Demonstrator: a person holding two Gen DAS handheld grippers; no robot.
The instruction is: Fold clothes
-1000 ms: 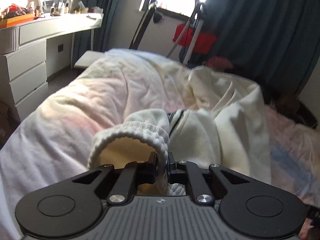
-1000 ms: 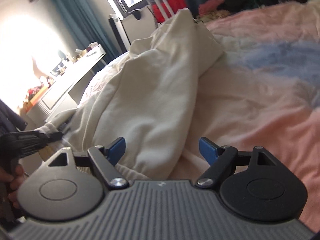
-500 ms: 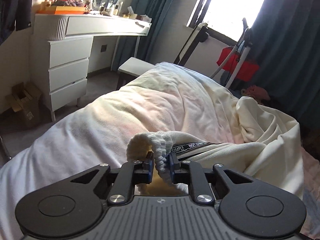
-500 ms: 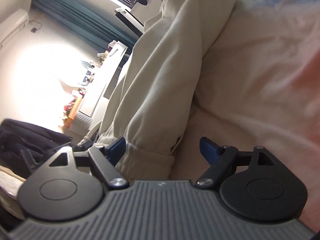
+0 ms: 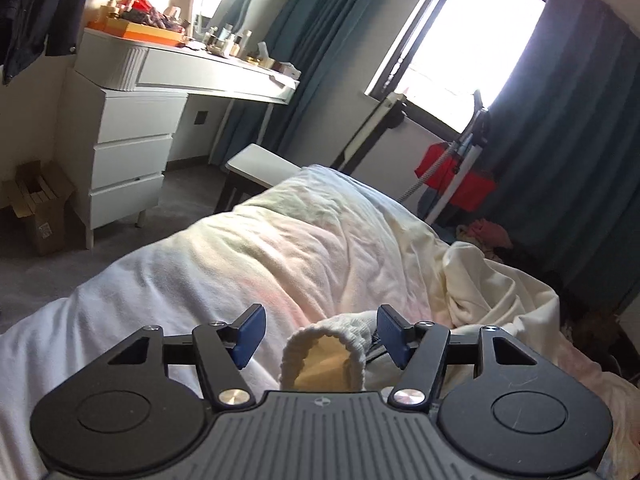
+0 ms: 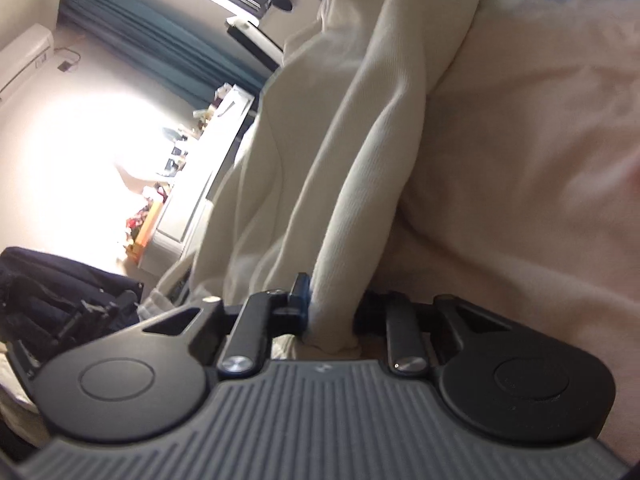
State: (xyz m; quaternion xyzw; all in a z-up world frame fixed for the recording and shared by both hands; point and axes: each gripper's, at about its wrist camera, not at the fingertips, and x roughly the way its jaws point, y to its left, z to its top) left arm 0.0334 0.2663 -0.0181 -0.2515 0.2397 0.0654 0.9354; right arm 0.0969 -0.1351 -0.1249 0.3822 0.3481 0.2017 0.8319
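The left tongs (image 5: 318, 330) point slightly downward over the bed (image 5: 240, 264), their jaws apart after just opening; the ribbed cuff (image 5: 324, 354) sits loose between the blue pads (image 5: 250, 332), nearer the right-hand pad, and nothing presses on it. The right tongs (image 6: 332, 312) are rolled well over to one side, so the room looks tilted in their view, and their jaws have just closed and are clamped on a bunched fold of the cream garment (image 6: 360, 160). The garment is thick, soft cream cloth with a ribbed cuff, and lies crumpled in long folds across the pale pink and white bedcover.
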